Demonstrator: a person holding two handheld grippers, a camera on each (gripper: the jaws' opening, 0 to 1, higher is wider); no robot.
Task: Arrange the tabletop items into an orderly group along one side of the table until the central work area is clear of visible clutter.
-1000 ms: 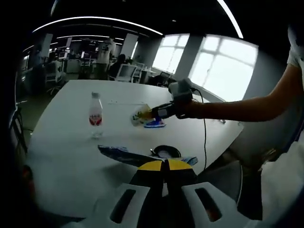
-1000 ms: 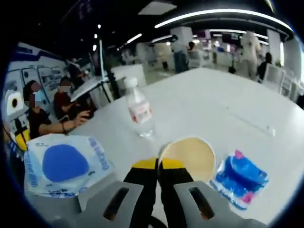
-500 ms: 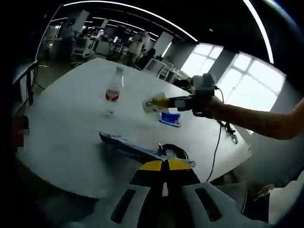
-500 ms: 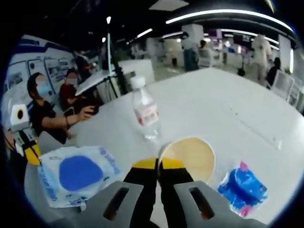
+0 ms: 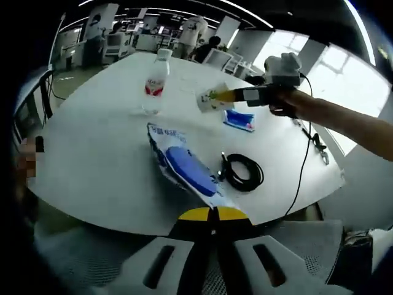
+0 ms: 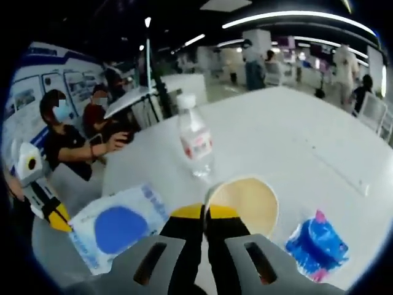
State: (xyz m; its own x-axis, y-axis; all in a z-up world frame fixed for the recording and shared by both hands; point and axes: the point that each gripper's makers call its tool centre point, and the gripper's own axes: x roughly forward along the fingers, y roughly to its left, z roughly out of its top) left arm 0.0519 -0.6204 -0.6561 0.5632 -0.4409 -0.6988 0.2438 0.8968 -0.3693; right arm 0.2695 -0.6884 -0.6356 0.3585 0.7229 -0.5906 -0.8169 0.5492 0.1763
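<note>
My left gripper (image 5: 212,214) is shut on the near corner of a white bag with a blue oval (image 5: 183,167), which lies slanted on the white table (image 5: 92,153). In the right gripper view this bag (image 6: 118,227) is at the lower left, with the left gripper (image 6: 58,219) at its corner. My right gripper (image 6: 205,212) is shut on the rim of a paper cup (image 6: 244,201) and holds it above the table. From the left gripper view, the right gripper (image 5: 220,96) and cup (image 5: 206,101) hang beside a water bottle (image 5: 156,83).
A blue packet (image 5: 239,120) lies under the held cup, and a coiled black cable (image 5: 242,172) sits right of the bag. The bottle (image 6: 196,144) stands upright just beyond the cup. Two seated people (image 6: 67,135) are at the table's far edge. A cord (image 5: 304,166) hangs over the right edge.
The left gripper's camera has risen and tipped down, so the bag now shows its flat face instead of its edge. The right gripper keeps the cup in the same hold.
</note>
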